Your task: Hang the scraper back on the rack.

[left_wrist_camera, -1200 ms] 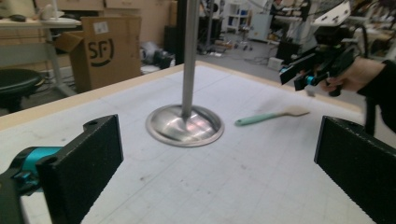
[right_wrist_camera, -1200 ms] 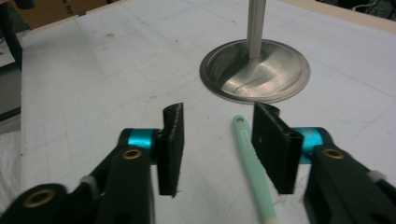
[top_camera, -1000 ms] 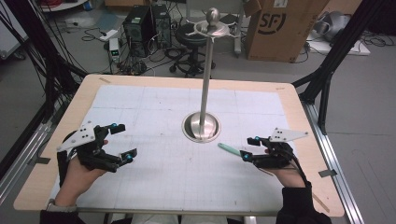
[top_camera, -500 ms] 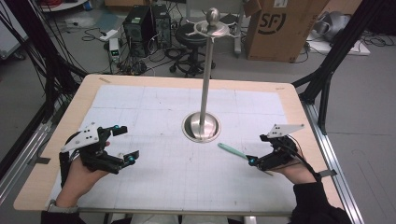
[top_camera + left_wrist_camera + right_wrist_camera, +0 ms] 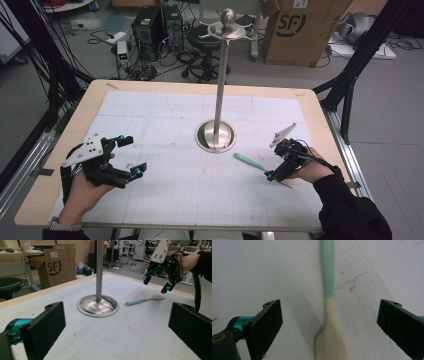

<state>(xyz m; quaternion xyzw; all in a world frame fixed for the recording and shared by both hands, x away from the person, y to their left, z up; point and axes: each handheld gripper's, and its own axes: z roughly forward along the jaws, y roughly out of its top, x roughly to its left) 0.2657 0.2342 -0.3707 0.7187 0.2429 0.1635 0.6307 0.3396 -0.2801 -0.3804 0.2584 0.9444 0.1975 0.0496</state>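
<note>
Right tongs [image 5: 276, 167] tipped down over spatula [image 5: 248, 161], jaws wide, straddling blade. Left tongs [image 5: 131, 156] level, open, resting on tabletop [image 5: 165, 115].

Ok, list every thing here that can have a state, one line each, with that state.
Spatula: lying flat on the mat, untouched, between the right gripper's jaws.
Right gripper: open, above the spatula's blade end.
Left gripper: open, holding nothing.
Metal stand: upright on its round base, hooks bare.

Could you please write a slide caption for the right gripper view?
Open right gripper poised above a spatula, cream blade nearest, mint handle pointing away.
</note>
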